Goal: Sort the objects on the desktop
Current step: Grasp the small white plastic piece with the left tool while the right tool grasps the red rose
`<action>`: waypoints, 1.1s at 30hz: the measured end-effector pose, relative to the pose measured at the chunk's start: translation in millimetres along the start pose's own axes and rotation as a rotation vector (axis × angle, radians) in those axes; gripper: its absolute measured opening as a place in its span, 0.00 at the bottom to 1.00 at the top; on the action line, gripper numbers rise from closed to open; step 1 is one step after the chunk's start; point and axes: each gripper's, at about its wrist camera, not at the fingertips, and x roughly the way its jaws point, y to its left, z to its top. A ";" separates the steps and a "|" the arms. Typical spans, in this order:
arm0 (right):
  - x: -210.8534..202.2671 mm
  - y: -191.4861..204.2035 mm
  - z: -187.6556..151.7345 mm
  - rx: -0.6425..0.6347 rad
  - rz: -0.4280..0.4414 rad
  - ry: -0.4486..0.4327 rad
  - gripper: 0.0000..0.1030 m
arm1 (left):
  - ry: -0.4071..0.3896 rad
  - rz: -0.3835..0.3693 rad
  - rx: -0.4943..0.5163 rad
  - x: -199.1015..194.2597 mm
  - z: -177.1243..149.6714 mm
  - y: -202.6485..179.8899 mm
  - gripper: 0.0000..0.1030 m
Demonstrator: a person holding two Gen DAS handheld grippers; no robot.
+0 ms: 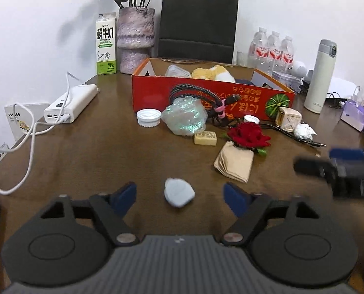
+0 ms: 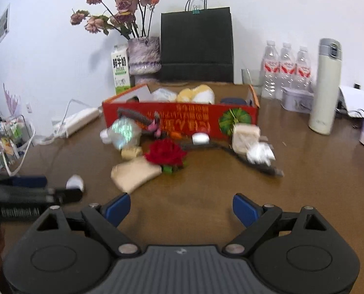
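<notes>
White wall and a brown wooden bench (image 1: pixel 96 152) frame the scene, with a black paper bag (image 1: pixel 197 22), a vase of dried roses (image 1: pixel 135 39) and a milk carton (image 1: pixel 105 45) standing along the back.

Closest in, the left gripper (image 1: pixel 179 196) has its jaws spread wide, and a small pale blue-white piece (image 1: pixel 179 192) lies on the bench between the blue pads, touched by neither. The right gripper (image 2: pixel 180 208) is likewise wide apart and holds nothing; only bare bench lies between its pads.

Further out sits a loose cluster in front of the red cardboard box (image 1: pixel 206 98): a folded brown paper pouch (image 1: pixel 234 163), a red rose (image 1: pixel 249 136), a small cream block (image 1: pixel 205 138), a crumpled clear wrapper (image 1: pixel 185 116), a white bottle cap (image 1: pixel 148 117), a bundle of braided cables (image 1: pixel 201 96), a cream cube (image 1: pixel 288 118) and a white crumpled wad (image 1: pixel 304 132).

Inside the box a few things already rest, a yellowish soft item (image 1: pixel 212 73) among them, so some sorting looks done. Most of the clutter is outside the box, and by my reading the bulk of the work remains, with the pale piece under the left jaws the likely next pick.
</notes>
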 end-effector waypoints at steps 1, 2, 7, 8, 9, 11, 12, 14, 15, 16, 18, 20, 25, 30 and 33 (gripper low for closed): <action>8.4 -2.5 8.0 0.004 0.006 -0.008 0.88 | 0.013 0.001 -0.001 4.4 1.9 1.0 0.62; 18.8 -4.0 16.3 0.009 0.010 -0.008 0.88 | 0.030 0.003 -0.007 9.2 3.1 2.3 0.59; 70.1 -3.6 44.2 0.038 0.091 0.043 0.87 | 0.037 0.011 0.043 14.0 0.4 3.5 0.29; 81.2 -1.9 46.2 0.033 0.101 0.055 0.85 | 0.032 0.016 0.064 13.8 0.2 2.4 0.30; 91.5 -0.3 47.9 0.021 0.104 0.074 0.83 | 0.034 0.014 0.071 14.4 0.5 2.8 0.29; 109.3 1.7 48.5 0.009 0.090 0.127 0.56 | 0.040 0.005 0.061 15.0 2.0 5.1 0.29; 116.0 0.7 47.8 0.015 0.093 0.158 0.50 | 0.044 0.001 0.053 15.6 3.2 6.6 0.29; 115.0 -0.6 45.8 0.014 0.102 0.151 0.44 | 0.040 0.005 0.042 14.8 5.8 9.6 0.29; 112.5 -2.8 45.3 0.023 0.106 0.153 0.43 | 0.036 0.011 0.040 14.1 7.4 11.4 0.29; 107.6 -6.3 44.1 0.038 0.107 0.143 0.43 | 0.033 0.018 0.037 12.9 9.5 12.5 0.29; 93.2 -12.4 42.5 0.050 0.083 0.110 0.42 | 0.027 0.028 0.026 9.9 14.3 13.8 0.29; 74.7 -15.0 40.4 0.038 0.041 0.073 0.42 | 0.014 0.030 0.026 4.5 16.2 13.9 0.29; 28.3 -22.0 28.6 0.029 0.047 0.053 0.42 | -0.008 0.028 0.035 -9.3 15.5 7.4 0.29; -10.8 -10.3 -0.1 -0.031 0.031 -0.002 0.43 | 0.005 -0.021 0.058 -22.1 8.4 -9.7 0.29; -26.8 -6.4 -10.7 -0.038 0.021 -0.011 0.43 | 0.005 -0.042 0.074 -31.2 4.9 -20.9 0.29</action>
